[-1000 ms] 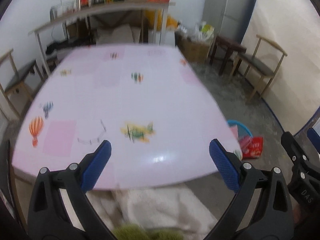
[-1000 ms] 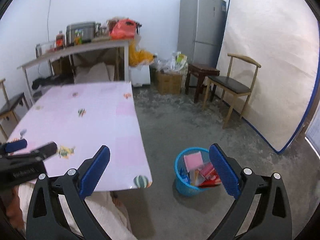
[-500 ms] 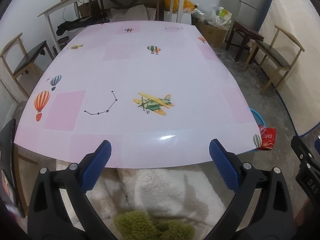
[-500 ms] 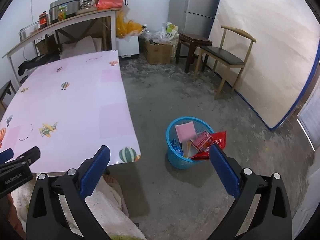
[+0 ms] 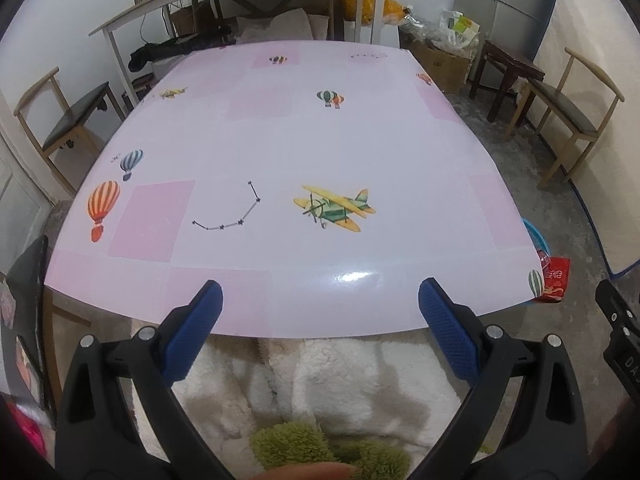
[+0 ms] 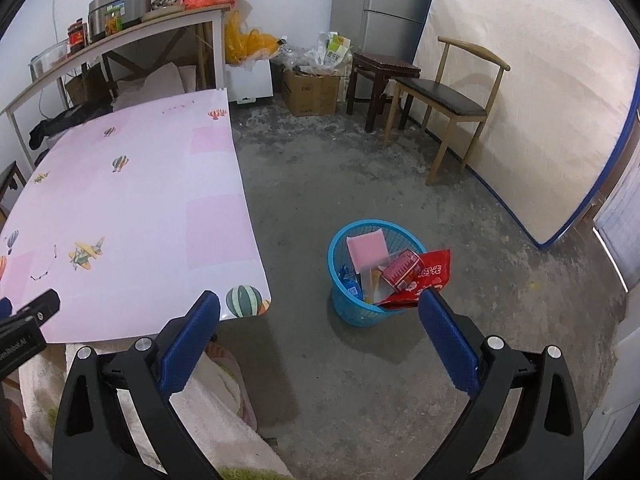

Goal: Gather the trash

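Just beyond right gripper (image 6: 319,332): bin (image 6: 372,276).

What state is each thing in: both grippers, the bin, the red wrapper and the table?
left gripper: open, holding nothing.
right gripper: open, holding nothing.
blue bin: upright on the floor, filled with trash.
red wrapper: hanging over the bin's rim.
table: no trash on it.
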